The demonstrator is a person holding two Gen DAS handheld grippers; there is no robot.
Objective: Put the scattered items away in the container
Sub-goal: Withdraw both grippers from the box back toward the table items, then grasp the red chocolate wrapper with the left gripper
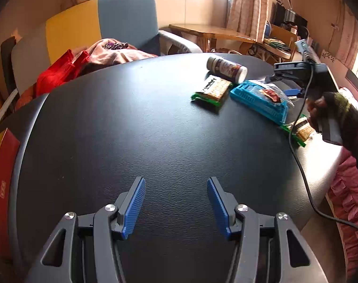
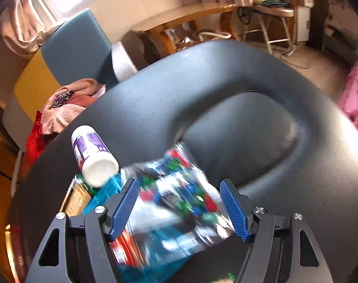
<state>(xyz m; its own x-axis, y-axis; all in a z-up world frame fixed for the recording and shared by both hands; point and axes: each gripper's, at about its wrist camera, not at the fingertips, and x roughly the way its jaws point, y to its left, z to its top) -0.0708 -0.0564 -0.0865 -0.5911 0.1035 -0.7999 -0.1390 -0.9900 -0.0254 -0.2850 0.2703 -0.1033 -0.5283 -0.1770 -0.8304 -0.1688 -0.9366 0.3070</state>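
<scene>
On the black table [image 1: 155, 127], going left to right from the left wrist view: the left gripper [image 1: 176, 202] hangs over bare tabletop with its blue fingers [image 1: 134, 207] spread wide, nothing between them. Way off to its right there's the whole little pile. A white bottle [image 1: 226, 68] lies on its side at the far end, and a green cracker pack [image 1: 213, 92] sits just in front of it, touching or nearly so. Right of the pack is the blue basket [image 1: 256, 101], with a clear snack bag [image 1: 272, 94] lying in it. A second cracker pack [image 1: 299, 129] sits at the basket's near right corner, partly behind a cable [image 1: 299, 160]. A gloved hand [image 1: 329, 110] holds the right gripper's handle above that spot.

Right wrist view is pretty blurry tbh. Bottle [image 2: 92, 156] is at the left, resting against the basket [image 2: 103, 195], with a cracker pack [image 2: 76, 200] poking out left of that. The right gripper [image 2: 181, 202] is spread open too, fingers [image 2: 235, 210] on either side of a clear bag of colourful stuff [image 2: 179, 193] lying over the basket. Can't tell if the fingers actually touch the bag.
</scene>
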